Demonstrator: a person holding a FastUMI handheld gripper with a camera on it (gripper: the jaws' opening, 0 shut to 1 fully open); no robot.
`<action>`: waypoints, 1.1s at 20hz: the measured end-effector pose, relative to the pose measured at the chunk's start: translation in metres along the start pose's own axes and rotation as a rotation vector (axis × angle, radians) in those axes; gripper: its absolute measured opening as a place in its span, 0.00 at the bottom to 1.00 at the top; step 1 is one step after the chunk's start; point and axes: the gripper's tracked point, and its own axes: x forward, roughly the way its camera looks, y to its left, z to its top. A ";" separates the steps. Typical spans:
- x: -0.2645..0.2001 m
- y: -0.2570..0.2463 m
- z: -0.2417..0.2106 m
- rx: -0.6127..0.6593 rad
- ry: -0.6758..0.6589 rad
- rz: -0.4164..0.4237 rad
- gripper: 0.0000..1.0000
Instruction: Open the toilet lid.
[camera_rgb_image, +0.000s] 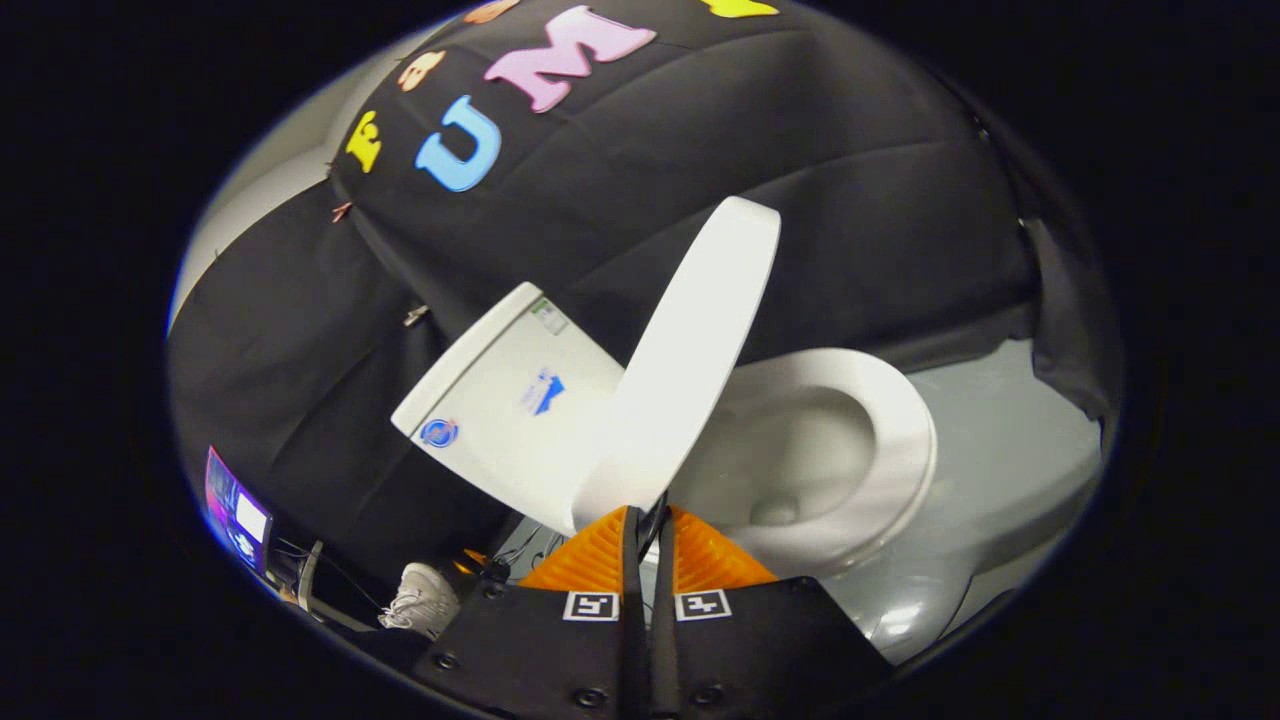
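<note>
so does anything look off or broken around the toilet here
Nothing stands out. The lid is raised off the seat, its edge pinched between the gripper fingers. No cracks or spills show on the bowl or tank.

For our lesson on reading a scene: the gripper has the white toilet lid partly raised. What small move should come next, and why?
Probably keep swinging the white plastic toilet lid back toward the white ceramic tank. The gripper looks shut on its edge, and the lid stands tilted, not yet resting on the tank.

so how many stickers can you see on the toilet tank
3: one near the tank corner closest to the fingers, one mid-panel, one at the far edge. Others may hide behind the raised lid.
</note>
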 end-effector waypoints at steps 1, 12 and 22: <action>0.005 0.012 0.007 -0.008 0.002 0.014 0.06; 0.026 0.099 0.033 -0.188 0.017 0.099 0.06; 0.067 0.172 0.033 -0.371 0.032 0.155 0.06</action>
